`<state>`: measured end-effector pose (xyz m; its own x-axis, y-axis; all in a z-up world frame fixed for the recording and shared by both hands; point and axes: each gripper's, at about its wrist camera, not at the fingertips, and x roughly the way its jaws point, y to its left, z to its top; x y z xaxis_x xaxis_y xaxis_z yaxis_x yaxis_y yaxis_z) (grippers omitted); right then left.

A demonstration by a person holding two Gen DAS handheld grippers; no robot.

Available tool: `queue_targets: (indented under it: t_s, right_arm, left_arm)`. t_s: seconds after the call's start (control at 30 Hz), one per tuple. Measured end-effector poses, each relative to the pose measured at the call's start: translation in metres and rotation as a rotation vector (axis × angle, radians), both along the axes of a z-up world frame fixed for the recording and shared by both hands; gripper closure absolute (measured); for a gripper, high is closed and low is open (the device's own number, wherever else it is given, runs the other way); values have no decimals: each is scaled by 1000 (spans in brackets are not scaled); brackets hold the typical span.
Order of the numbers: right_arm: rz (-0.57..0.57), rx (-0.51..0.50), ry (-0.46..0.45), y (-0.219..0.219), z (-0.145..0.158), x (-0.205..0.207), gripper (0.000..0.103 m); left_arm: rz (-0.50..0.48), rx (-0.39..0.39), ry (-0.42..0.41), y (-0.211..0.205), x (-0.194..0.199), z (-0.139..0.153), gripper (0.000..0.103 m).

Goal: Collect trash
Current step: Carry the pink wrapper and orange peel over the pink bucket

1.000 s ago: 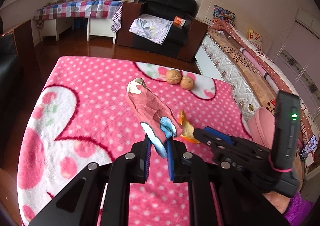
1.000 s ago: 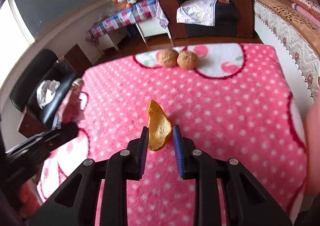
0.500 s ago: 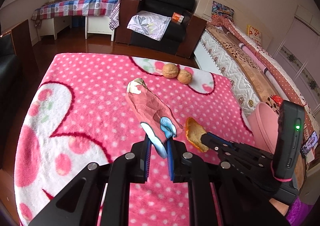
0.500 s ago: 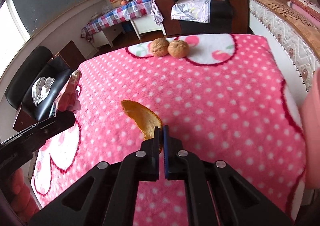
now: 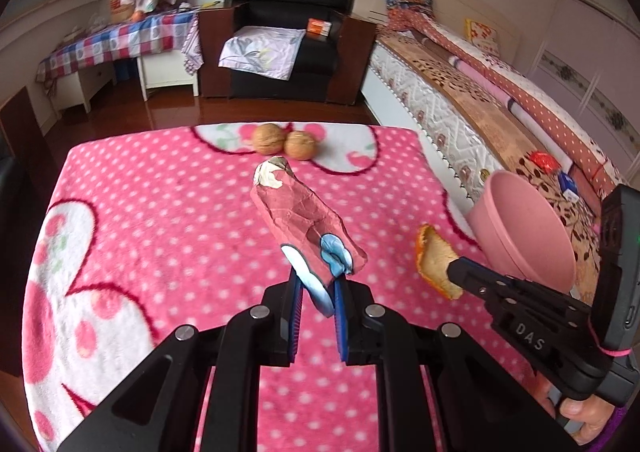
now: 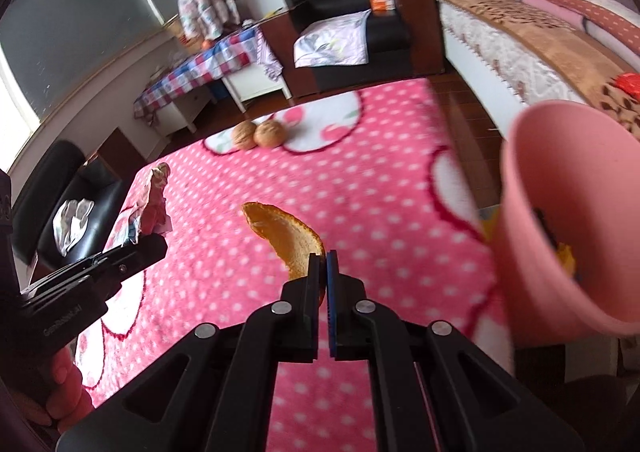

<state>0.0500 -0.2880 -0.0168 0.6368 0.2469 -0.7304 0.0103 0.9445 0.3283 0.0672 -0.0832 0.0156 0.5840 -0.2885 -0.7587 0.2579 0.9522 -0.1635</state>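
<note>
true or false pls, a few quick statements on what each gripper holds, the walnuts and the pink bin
1. The right gripper is shut on the orange peel. True.
2. The left gripper is empty. False: it holds a crumpled red wrapper.
3. Two walnuts lie on the pink blanket. True.
4. The bin is empty. False: something orange and dark lies inside.
5. The peel is already in the bin. False: it is in the gripper, beside the bin.

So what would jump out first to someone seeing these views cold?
Both grippers carry trash above the pink polka-dot blanket: the left gripper pinches a crumpled red paper wrapper, the right gripper a curled orange peel. A pink plastic bin waits at the right.
</note>
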Motion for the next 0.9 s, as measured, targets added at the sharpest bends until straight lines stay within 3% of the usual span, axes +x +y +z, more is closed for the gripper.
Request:
queue_targets:
  t_s: [0.9]
  right_arm:
    - [-278, 18, -51, -113, 3, -51, 99]
  left_arm:
    - [-180, 110, -40, -113, -8, 3, 90]
